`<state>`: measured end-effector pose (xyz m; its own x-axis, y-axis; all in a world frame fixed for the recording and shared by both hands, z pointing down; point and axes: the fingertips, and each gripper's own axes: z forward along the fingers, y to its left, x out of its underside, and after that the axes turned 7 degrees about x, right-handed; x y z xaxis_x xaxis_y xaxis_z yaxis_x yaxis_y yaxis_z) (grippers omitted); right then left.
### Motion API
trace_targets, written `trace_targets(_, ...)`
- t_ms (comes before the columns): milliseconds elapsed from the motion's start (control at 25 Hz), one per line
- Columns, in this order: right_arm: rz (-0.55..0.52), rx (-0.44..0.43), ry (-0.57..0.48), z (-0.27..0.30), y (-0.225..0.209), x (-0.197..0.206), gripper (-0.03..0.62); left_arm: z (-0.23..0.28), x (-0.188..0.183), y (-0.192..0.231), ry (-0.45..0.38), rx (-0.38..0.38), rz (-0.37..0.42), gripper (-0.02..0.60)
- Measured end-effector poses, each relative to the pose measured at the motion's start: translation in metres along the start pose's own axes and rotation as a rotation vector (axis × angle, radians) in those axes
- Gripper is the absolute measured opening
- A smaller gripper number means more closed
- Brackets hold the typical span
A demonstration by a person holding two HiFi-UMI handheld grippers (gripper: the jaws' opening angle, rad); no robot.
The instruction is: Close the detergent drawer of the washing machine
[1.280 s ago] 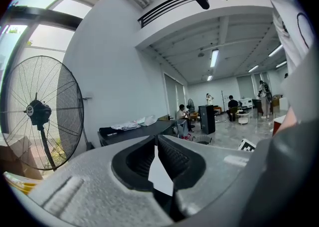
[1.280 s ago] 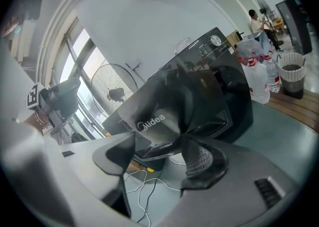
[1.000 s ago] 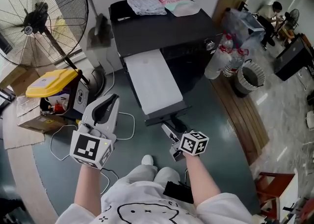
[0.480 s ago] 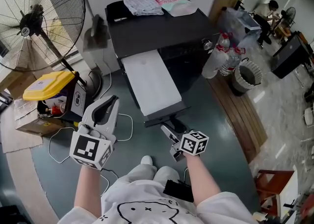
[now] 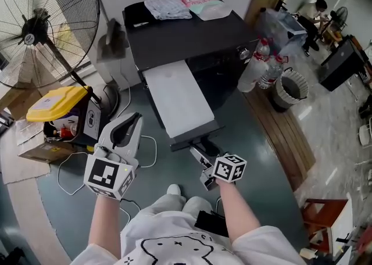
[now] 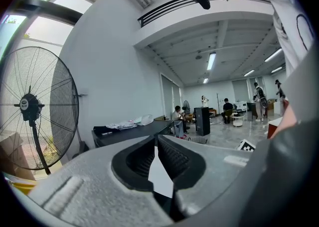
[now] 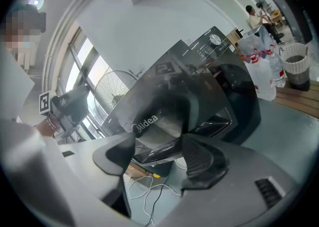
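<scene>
The dark washing machine (image 5: pixel 186 37) stands ahead of me with its long detergent drawer (image 5: pixel 177 98) pulled far out, white top showing. The drawer's dark front panel (image 5: pixel 195 136) faces me; in the right gripper view that panel (image 7: pixel 164 111) carries a brand name. My right gripper (image 5: pixel 197 156) is open just below and in front of the panel. In its own view the right gripper (image 7: pixel 159 159) frames the panel's lower edge between the jaws; contact is unclear. My left gripper (image 5: pixel 131 121) hangs to the left, away from the machine. The left gripper (image 6: pixel 155 144) is shut and empty.
A large standing fan (image 5: pixel 35 31) and a yellow-lidded box (image 5: pixel 58 101) are at the left, with white cables (image 5: pixel 145 147) on the floor. A bag of bottles (image 5: pixel 261 66), a waste bin (image 5: pixel 293 89) and a wooden board (image 5: pixel 285 136) lie right. Folded clothes (image 5: pixel 168 7) rest on the machine.
The head view has shifted slightly. Neither gripper nor the drawer has visibly moved.
</scene>
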<state>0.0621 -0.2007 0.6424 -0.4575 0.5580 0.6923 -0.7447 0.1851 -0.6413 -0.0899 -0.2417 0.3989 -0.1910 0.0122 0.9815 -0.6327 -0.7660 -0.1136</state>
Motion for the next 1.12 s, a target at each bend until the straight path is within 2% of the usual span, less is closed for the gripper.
trace_targets(320, 0.009, 0.041, 0.054, 0.001, 0.006, -0.002, 0.278, 0.003, -0.010, 0.005, -0.001, 0.008, -0.012, 0.018)
trace_targets(720, 0.021, 0.050, 0.026, 0.011, 0.017, -0.022, 0.278, 0.008, -0.018, 0.015, -0.014, 0.028, -0.016, 0.018)
trace_targets(1120, 0.027, 0.074, 0.055, 0.030, 0.019, -0.033, 0.278, 0.012, -0.018, 0.029, -0.013, 0.020, -0.037, 0.018)
